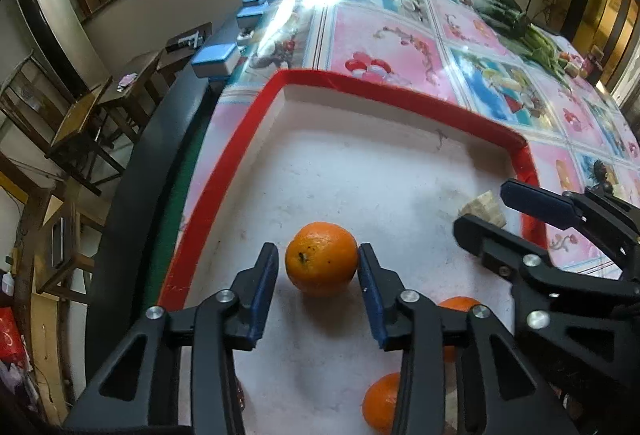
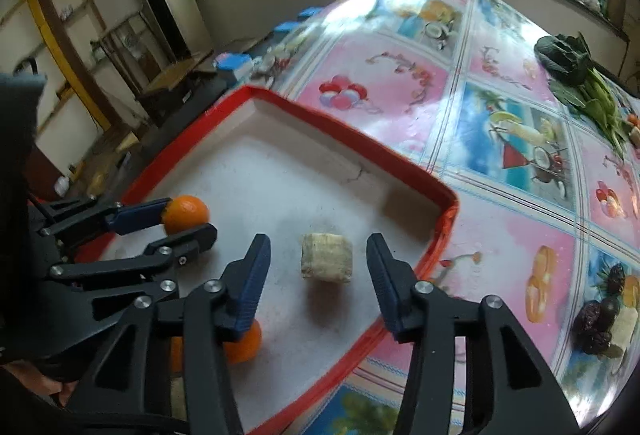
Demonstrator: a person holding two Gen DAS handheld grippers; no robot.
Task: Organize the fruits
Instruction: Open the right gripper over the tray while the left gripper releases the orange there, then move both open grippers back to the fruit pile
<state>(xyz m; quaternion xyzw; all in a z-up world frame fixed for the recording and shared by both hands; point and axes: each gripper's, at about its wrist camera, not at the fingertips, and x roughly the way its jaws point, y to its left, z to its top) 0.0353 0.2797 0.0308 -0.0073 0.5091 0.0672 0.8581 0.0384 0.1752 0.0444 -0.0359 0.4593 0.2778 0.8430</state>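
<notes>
A white tray with a red rim (image 1: 360, 87) (image 2: 360, 143) lies on the patterned tablecloth. An orange (image 1: 322, 259) (image 2: 186, 213) sits in it between the fingers of my left gripper (image 1: 318, 261) (image 2: 186, 223). The jaws flank it closely, and a thin gap shows on the left side, so the gripper is open. Two more oranges (image 1: 458, 305) (image 1: 382, 401) lie nearer, partly hidden by the fingers, and one shows in the right wrist view (image 2: 244, 345). My right gripper (image 2: 319, 245) (image 1: 483, 210) stands wide open around a beige block (image 2: 327, 257) (image 1: 486, 203) without touching it.
Leafy greens (image 1: 516, 23) (image 2: 576, 71) lie at the table's far right. Blue boxes (image 1: 214, 57) (image 2: 232, 61) sit along the left edge. Wooden desks and chairs (image 1: 92, 115) stand beyond that edge. Bare tablecloth (image 2: 500, 219) stretches to the right of the tray.
</notes>
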